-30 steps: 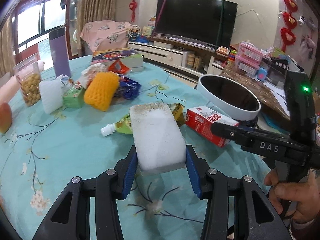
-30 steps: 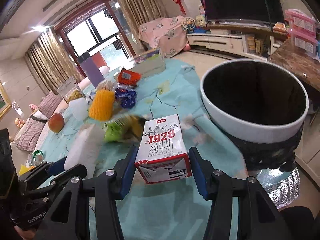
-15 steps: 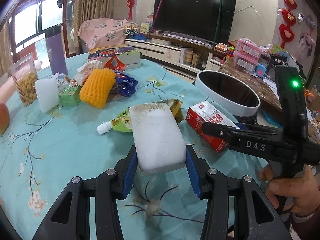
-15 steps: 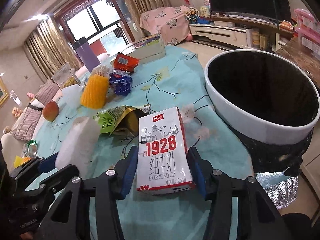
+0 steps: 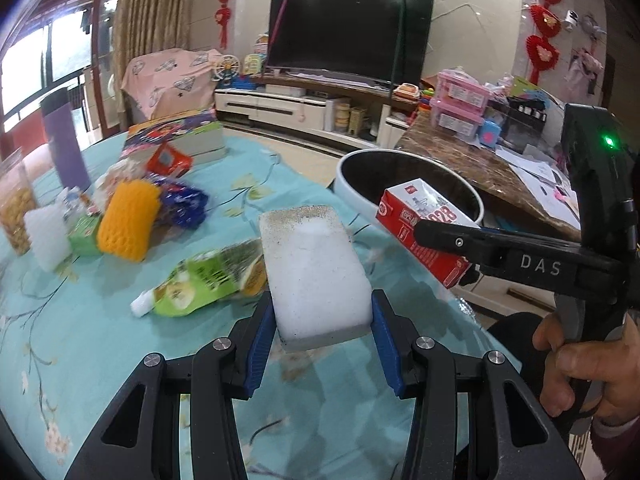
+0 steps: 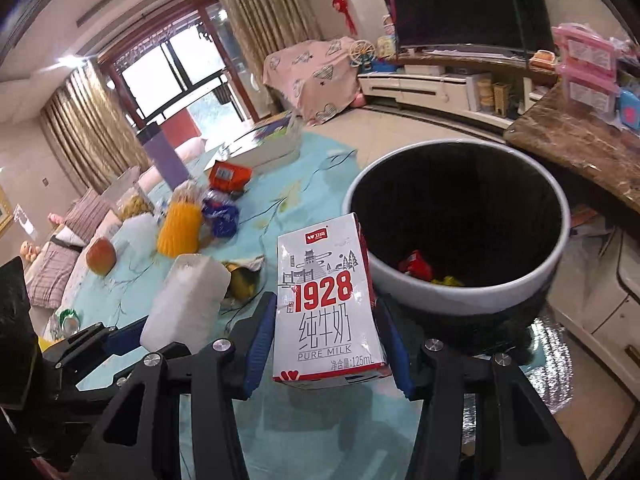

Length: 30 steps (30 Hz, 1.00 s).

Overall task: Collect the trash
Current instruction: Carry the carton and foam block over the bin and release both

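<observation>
My left gripper [image 5: 322, 338] is shut on a white foam block [image 5: 316, 276], held above the teal tablecloth [image 5: 80, 336]. My right gripper [image 6: 326, 342] is shut on a red and white milk carton [image 6: 326, 300] marked 1928, lifted off the table close to the bin. The round white bin [image 6: 472, 292] with a dark inside stands just past the table's right edge, with a red wrapper [image 6: 416, 266] at its bottom. In the left wrist view the carton [image 5: 424, 228] hangs in front of the bin [image 5: 352, 184]. The foam block [image 6: 184, 300] also shows left of the carton in the right wrist view.
A green pouch [image 5: 204, 280] lies on the cloth beside the foam block. Further left are an orange foam net [image 5: 128, 220], a blue wrapper [image 5: 180, 204], a small green box [image 5: 84, 234], another white block [image 5: 46, 236], a purple bottle [image 5: 66, 148] and a book [image 5: 176, 134]. A hand [image 5: 584, 360] holds the right tool.
Both grippers have lifted and swung right toward the bin, each still gripping its item. The milk carton has risen off the table and now hangs near the bin's rim.
</observation>
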Available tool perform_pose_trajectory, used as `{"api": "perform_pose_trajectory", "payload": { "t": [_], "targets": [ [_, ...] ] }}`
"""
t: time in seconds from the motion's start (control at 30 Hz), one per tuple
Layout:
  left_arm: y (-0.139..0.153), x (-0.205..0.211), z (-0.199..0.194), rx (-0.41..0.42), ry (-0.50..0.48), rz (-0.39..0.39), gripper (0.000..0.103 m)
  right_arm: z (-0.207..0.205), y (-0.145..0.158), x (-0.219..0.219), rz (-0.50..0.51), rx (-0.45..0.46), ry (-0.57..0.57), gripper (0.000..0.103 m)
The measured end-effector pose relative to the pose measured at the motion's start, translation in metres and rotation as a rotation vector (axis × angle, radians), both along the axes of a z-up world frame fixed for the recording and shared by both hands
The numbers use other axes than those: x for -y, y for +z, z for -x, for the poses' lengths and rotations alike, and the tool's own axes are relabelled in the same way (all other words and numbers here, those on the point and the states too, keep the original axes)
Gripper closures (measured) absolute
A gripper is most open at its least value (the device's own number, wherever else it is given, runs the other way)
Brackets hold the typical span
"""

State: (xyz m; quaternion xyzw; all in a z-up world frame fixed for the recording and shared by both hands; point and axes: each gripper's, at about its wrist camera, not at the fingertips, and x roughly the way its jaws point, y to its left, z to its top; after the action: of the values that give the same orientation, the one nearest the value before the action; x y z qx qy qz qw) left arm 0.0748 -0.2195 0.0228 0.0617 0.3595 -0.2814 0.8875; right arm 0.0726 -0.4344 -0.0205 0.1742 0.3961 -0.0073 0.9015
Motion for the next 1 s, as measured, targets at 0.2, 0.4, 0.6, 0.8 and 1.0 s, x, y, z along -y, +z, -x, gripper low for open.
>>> {"api": "perform_pose_trajectory", "payload": {
  "t": [0.2,0.4,0.6,0.8,1.0],
  "targets": [
    [0.002,0.021,-0.010,0.014,-0.039,-0.013,0.057,0.003,0.005,0.022,0.000,0.004,-0.047,0.052],
    [0.002,0.045,-0.026,0.010,-0.078,-0.018,0.057,0.002,0.007,0.044,-0.005,0.005,-0.082,0.052],
    [0.001,0.067,-0.041,0.022,-0.107,-0.032,0.057,-0.002,0.007,0.066,-0.011,0.002,-0.112,0.052],
    [-0.001,0.088,-0.057,0.016,-0.124,-0.044,0.057,-0.008,0.004,0.085,-0.022,-0.004,-0.136,0.052],
    [-0.002,0.104,-0.076,0.005,-0.131,-0.046,0.057,-0.016,0.000,0.099,-0.035,-0.016,-0.152,0.052]
  ]
}}
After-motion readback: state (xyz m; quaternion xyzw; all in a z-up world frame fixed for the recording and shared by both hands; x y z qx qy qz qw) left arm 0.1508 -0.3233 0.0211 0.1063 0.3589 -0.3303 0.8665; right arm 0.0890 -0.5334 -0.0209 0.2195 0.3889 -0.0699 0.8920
